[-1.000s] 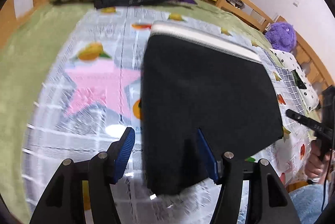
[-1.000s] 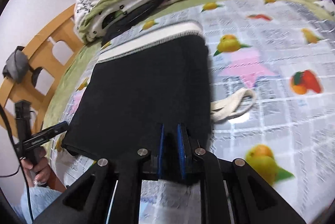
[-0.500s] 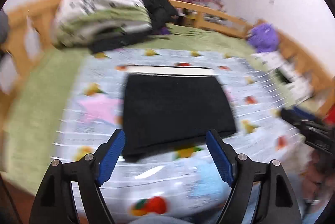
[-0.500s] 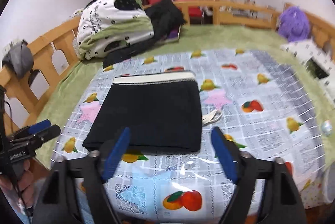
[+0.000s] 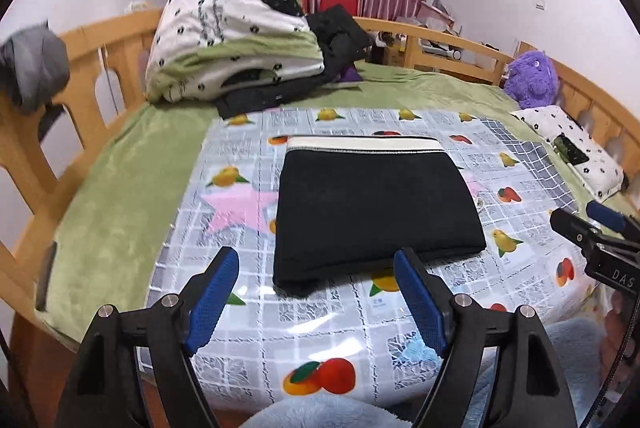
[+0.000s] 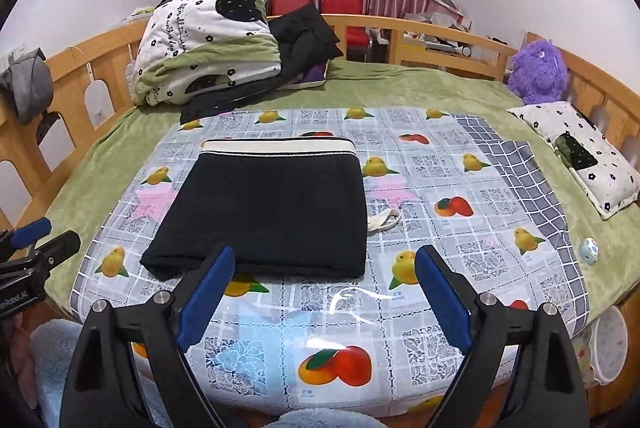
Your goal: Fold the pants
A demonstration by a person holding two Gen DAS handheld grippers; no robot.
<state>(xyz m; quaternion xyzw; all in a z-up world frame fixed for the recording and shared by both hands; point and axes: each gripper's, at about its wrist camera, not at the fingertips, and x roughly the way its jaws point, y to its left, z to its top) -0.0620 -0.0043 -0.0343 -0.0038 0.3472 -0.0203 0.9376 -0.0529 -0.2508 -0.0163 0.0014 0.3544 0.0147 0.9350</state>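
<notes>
Each hand-held gripper — left [image 5: 316,302], right [image 6: 325,298] — hung wide open and empty short of the folded pants [image 6: 266,214], whose loose near edge [image 5: 320,270] might have slipped apart.

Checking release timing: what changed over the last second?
Right tool let go of the pants' near edge; its jaws have just been opening. Left tool opened wider too. Both pulled back and up, nothing between them. Pants stay folded on the fruit-print cloth.
</notes>
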